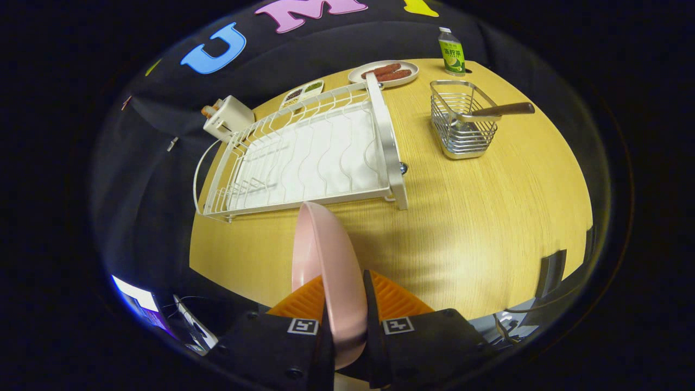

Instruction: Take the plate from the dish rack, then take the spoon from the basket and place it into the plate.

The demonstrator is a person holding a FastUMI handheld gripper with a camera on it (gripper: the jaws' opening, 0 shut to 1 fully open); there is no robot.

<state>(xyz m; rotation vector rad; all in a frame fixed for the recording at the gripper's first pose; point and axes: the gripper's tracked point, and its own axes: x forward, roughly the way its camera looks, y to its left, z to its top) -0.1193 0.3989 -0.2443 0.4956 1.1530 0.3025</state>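
Jaws are clamped on the pink plate [326, 260], held on edge above the bench [488, 217], clear of the dish rack [304, 157]. Left undone: the spoon [497, 110] is in the basket [461, 122].

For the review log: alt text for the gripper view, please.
The gripper is shut on a pink plate, held on edge above the wooden table. Beyond lie the white dish rack and a wire basket holding a spoon.

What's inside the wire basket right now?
A spoon lies in the wire basket, its brown handle sticking out over the rim. Its bowl end is screened by the wires, so anything beneath it can't be made out. The gripper holds the pink plate.
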